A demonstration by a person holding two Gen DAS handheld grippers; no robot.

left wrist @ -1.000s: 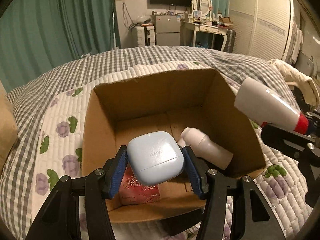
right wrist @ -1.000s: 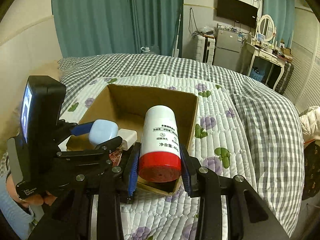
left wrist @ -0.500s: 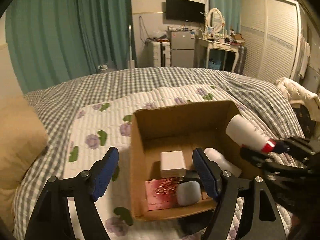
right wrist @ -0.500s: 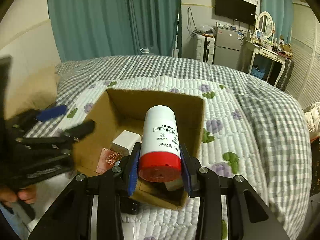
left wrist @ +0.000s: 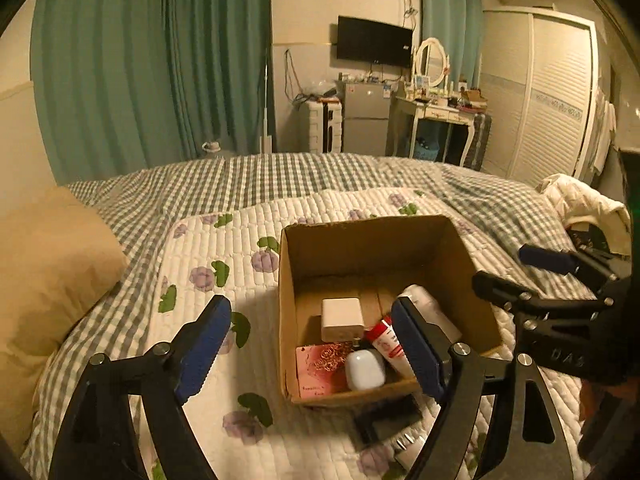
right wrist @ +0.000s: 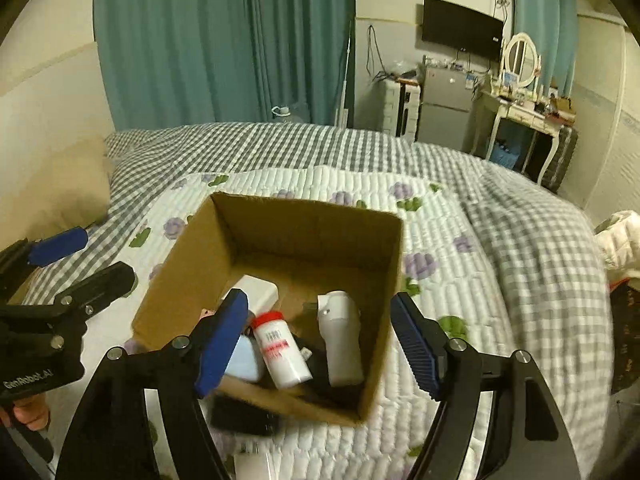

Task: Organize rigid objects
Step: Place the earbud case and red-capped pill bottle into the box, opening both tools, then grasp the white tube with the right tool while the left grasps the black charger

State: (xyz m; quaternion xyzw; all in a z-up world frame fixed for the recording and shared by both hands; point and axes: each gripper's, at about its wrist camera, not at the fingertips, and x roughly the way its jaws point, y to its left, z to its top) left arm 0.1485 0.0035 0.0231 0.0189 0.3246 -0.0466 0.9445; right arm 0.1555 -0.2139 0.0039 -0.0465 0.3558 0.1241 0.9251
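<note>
Hovering above the cardboard box (right wrist: 192, 264), both the left gripper (left wrist: 310, 352) and right gripper (right wrist: 318, 340) stood wide and empty. Inside lay the red-capped bottle (right wrist: 280, 354), a white bottle (right wrist: 342, 340) and a white charger (left wrist: 342, 318). Next, I judged, came fetching the black item (left wrist: 390, 418) just outside the box.

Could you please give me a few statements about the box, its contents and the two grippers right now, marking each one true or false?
1. The right gripper holds the red-capped bottle. False: its jaws are open and empty, and the bottle lies inside the cardboard box.
2. The left gripper is open. True.
3. The cardboard box stands on the quilt. True.
4. The pink card lies on the quilt outside the box. False: it is inside the box, by the near wall.
5. A white charger block lies in the box. True.
</note>
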